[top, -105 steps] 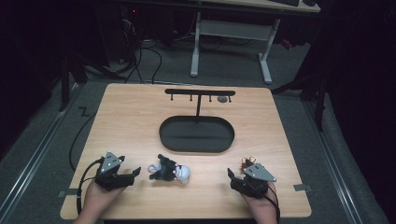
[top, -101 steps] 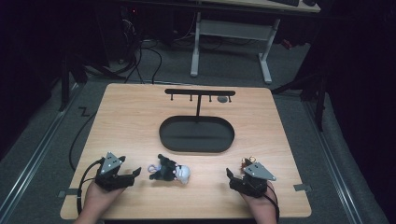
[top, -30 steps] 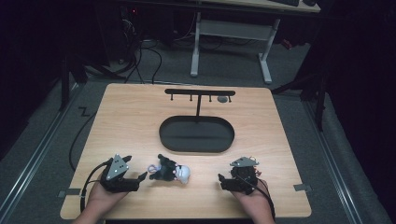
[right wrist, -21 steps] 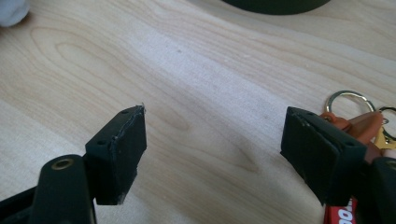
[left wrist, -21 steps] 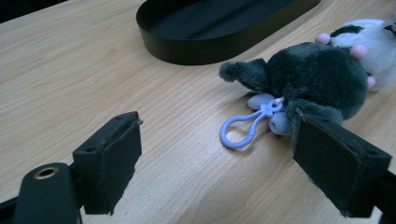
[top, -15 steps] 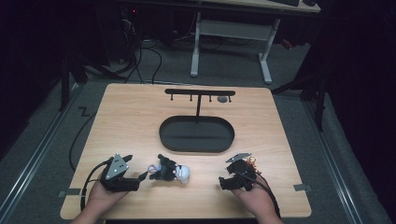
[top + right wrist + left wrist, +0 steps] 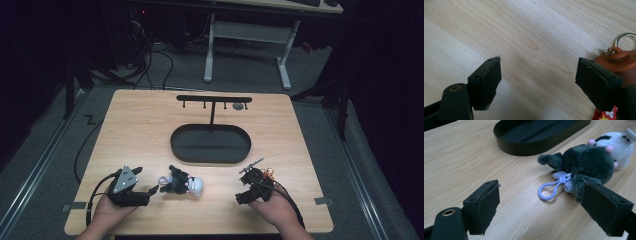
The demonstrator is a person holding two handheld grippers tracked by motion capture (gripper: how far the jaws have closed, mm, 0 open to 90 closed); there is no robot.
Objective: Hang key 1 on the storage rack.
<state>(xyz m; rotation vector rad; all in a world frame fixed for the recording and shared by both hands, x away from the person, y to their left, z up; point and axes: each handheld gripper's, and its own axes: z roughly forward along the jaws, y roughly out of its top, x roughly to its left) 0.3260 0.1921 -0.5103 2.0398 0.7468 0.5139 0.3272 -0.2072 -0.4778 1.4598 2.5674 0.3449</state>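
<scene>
A black and white plush toy (image 7: 181, 184) with a lilac clip loop (image 7: 548, 190) lies at the front middle of the wooden table (image 7: 140, 130). My left gripper (image 7: 145, 181) sits just left of it, open. The plush (image 7: 586, 162) lies just beyond the right jaw, and the loop is ahead between the jaws. My right gripper (image 7: 245, 188) is at the front right, tipped down over bare wood, and is open (image 7: 539, 72). An orange-brown leather keychain (image 7: 617, 58) with a metal ring lies just past its right jaw.
A black oval tray (image 7: 176, 145) sits at mid-table; its wall is in the left gripper view (image 7: 524, 147). Behind it stands a black T-shaped hook stand (image 7: 214, 99) with a small grey item (image 7: 239, 106) under its right end. Dark floor surrounds the table.
My right gripper has shifted left and tipped its jaws down toward the table. My left gripper has edged right, closer to the plush. The plush has not moved.
</scene>
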